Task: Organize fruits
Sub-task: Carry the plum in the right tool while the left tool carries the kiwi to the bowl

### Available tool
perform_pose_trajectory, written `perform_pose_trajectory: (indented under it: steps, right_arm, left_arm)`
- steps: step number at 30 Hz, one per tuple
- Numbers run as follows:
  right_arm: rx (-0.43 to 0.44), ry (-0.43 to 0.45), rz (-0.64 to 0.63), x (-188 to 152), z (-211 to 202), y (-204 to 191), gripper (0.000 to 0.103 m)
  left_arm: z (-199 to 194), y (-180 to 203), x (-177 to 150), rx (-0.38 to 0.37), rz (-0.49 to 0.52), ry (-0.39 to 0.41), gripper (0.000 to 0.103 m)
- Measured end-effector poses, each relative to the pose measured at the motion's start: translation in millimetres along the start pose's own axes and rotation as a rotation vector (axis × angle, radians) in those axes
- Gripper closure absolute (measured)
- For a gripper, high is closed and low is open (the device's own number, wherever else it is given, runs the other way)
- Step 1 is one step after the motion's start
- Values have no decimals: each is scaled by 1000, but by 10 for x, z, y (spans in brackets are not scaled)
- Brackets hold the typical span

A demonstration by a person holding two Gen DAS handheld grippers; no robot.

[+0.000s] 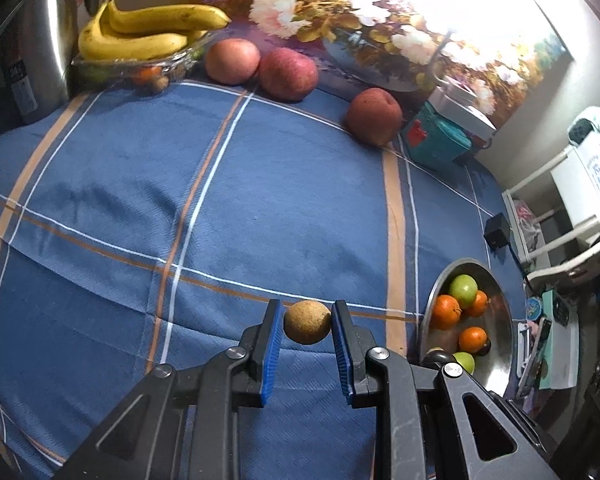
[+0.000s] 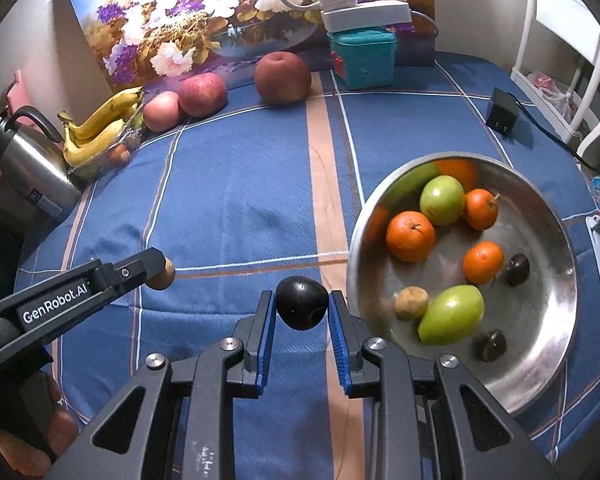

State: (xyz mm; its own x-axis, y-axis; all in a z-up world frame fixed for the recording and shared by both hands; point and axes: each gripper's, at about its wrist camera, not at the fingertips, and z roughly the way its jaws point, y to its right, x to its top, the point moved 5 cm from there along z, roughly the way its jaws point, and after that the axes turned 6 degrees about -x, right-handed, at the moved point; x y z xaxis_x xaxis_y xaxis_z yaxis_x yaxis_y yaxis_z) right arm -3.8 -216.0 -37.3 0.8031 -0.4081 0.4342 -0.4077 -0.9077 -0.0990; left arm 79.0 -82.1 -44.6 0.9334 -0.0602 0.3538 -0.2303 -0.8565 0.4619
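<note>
left tool (image 1: 307,322): clamped on small tan round fruit (image 1: 307,322), above blue plaid tabletop (image 1: 220,208). right tool (image 2: 302,308): clamped on dark round fruit (image 2: 302,308), just beside steel bowl (image 2: 556,248) near tabletop's right edge.

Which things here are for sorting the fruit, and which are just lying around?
For the job: brown fruit in left gripper, dark fruit in right gripper, bowl, apples, bananas.
Lying about: kettle, teal box, charger.
</note>
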Motion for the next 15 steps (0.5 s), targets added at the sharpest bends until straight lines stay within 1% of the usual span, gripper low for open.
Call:
perform_pose_trajectory:
  steps: [6,10,13,15]
  right_arm:
    - [-12,-2,28,-51,-25,142,75]
    - [-34,-5,63,-45,-18,285,75]
    - [-53,0,110,-26,-26,454,75]
    - [-81,9,146,-15,-41,617,75]
  left_arm:
    - [28,212,-58,4,58,-9,77]
    - [118,361,-106,-18,89,-34,77]
    - [169,508,-149,-35,126,-46,77]
    - [196,606,-182,-45,156,-52,77]
